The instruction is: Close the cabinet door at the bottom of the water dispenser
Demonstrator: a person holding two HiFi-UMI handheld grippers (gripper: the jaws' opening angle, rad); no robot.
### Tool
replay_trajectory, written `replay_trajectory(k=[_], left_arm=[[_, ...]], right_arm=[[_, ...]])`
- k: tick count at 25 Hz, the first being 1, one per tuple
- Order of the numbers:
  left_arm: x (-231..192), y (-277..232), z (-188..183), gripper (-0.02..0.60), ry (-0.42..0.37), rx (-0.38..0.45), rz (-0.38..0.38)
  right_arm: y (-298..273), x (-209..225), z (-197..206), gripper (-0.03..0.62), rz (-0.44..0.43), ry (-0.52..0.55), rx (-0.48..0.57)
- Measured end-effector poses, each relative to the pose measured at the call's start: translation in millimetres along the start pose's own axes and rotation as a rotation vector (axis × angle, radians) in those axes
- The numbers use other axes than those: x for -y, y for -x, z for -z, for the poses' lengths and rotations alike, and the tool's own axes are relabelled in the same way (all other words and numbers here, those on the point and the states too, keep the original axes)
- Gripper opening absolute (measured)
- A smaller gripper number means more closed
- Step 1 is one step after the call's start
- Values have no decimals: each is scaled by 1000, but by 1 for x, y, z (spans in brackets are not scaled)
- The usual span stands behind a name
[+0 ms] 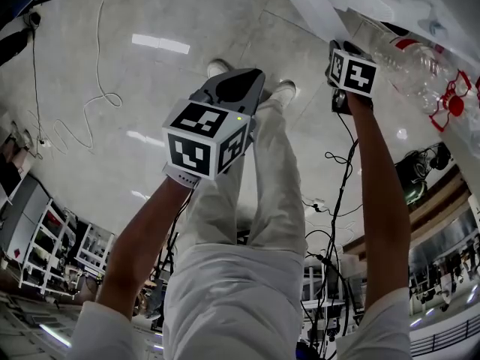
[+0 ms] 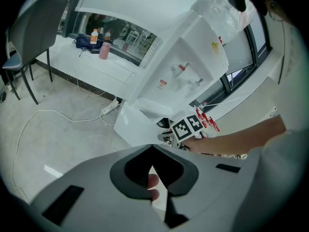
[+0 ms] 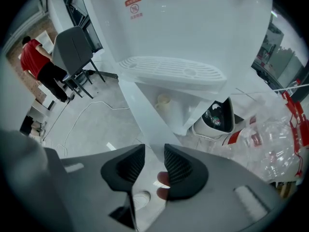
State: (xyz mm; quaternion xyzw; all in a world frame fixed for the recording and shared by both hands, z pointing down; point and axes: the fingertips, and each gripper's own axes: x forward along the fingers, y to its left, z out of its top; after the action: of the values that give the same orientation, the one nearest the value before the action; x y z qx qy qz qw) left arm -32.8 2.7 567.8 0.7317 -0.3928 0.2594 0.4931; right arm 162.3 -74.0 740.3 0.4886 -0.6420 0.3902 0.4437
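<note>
The step in hand is the approach to the cabinet door (image 3: 136,105), which stands swung out below the drip tray (image 3: 171,70) of the water dispenser (image 3: 193,28). In the right gripper view it runs as a white strip from the centre of the frame down to the claw. A cup (image 3: 164,99) shows in the open cabinet behind it.

The right claw (image 3: 150,151) is released, its ribbed pads apart. The door's lower edge lines up with the gap, and nothing looks pinched.

The left claw (image 2: 152,148) is clenched on nothing, tips together. It hangs at the lower centre of its view, well away from the dispenser.

Next, I judge, the right claw must press on the door's outer face and swing it towards the cabinet until it sits flush. It must also keep clear of the bag of bottles (image 3: 275,149) at the right.
</note>
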Motion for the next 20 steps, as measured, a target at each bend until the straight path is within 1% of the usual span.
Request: replay_trajectory(k=[13,20], left_arm=[[1,-3,1,8,15,1,-14],[1,-5,-3,8,21,2,-25]], right_arm=[[-4,29,-18,135,30,56,8],[-7,46,-36,135,54,87,22]])
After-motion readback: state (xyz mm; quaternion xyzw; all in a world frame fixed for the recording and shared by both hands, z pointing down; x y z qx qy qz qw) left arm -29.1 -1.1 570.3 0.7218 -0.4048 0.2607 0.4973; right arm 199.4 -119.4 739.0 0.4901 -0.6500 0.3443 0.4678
